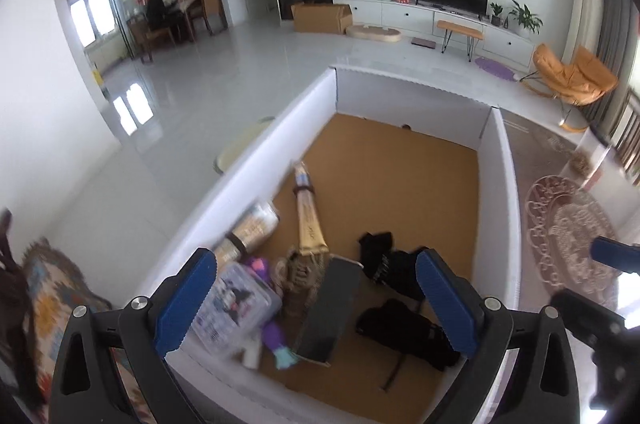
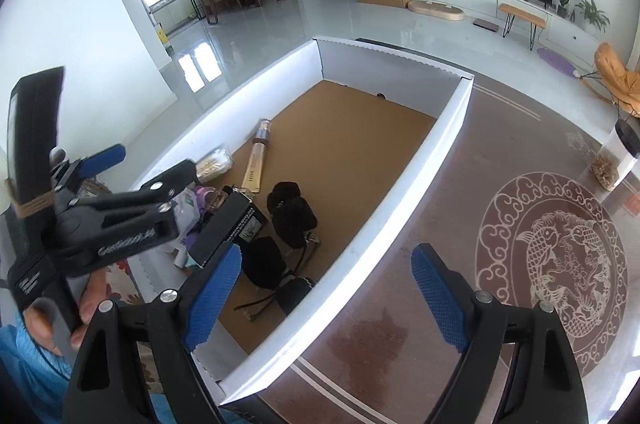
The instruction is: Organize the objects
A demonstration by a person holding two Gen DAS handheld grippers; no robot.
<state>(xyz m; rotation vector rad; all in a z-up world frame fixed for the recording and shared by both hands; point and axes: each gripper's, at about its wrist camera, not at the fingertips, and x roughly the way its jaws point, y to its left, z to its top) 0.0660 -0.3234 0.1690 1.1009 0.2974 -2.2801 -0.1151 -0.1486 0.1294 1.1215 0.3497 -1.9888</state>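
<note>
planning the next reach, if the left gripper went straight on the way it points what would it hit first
Probably the black box lying in the white bin, since it sits midway between the open left gripper; depth is unclear.

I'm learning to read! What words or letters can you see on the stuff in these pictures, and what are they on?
"HIM": on the long gold tube in the white box.
Raised brand lettering on the left gripper: too blurred to read for sure.
White print on the black carton: too small.
Clear case label: blurred.
Right gripper: no words.
</note>
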